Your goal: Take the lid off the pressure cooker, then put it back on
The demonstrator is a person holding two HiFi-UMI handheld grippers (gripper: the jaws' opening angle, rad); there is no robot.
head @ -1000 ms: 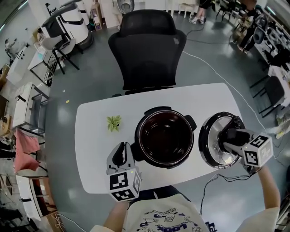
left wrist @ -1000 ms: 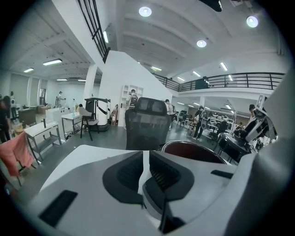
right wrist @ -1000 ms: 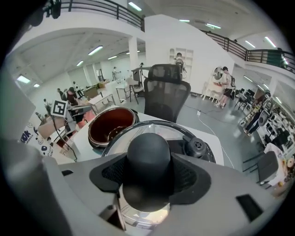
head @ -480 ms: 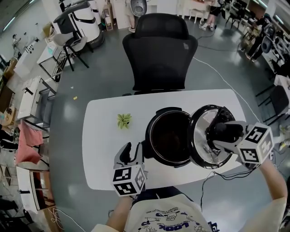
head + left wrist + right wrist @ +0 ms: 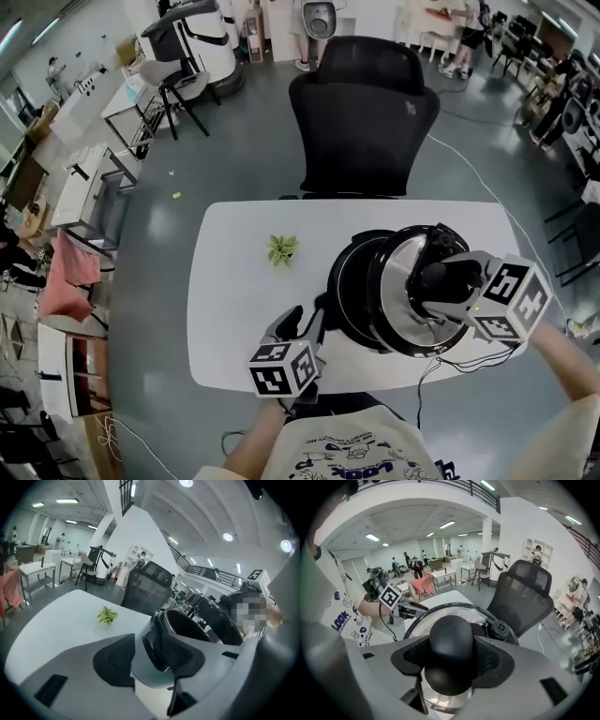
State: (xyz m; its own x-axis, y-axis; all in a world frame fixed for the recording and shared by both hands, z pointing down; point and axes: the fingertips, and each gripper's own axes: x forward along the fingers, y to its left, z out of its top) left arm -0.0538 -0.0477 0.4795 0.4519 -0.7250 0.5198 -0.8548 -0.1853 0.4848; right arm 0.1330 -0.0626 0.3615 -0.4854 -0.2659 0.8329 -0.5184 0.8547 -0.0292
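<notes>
The black pressure cooker pot [image 5: 349, 286] stands on the white table [image 5: 234, 309]. Its steel lid [image 5: 403, 305] hangs tilted over the pot's right part and covers most of the opening. My right gripper [image 5: 433, 279] is shut on the lid's black knob [image 5: 450, 639], with both pads pressed on it in the right gripper view [image 5: 450, 660]. My left gripper [image 5: 305, 323] is at the pot's left side. Its jaws have just been opening and now stand apart around the pot's side handle [image 5: 152, 637], with a gap at the left pad [image 5: 115, 660].
A small green plant [image 5: 281, 249] sits on the table left of the pot. A black office chair [image 5: 366, 122] stands behind the table. A thin cable [image 5: 441, 361] runs off the table's front right edge. Desks and chairs fill the room around.
The right gripper carried the lid leftward from the table's right end to above the pot. The left gripper's jaws opened at the pot's left handle and the hand sank a little.
</notes>
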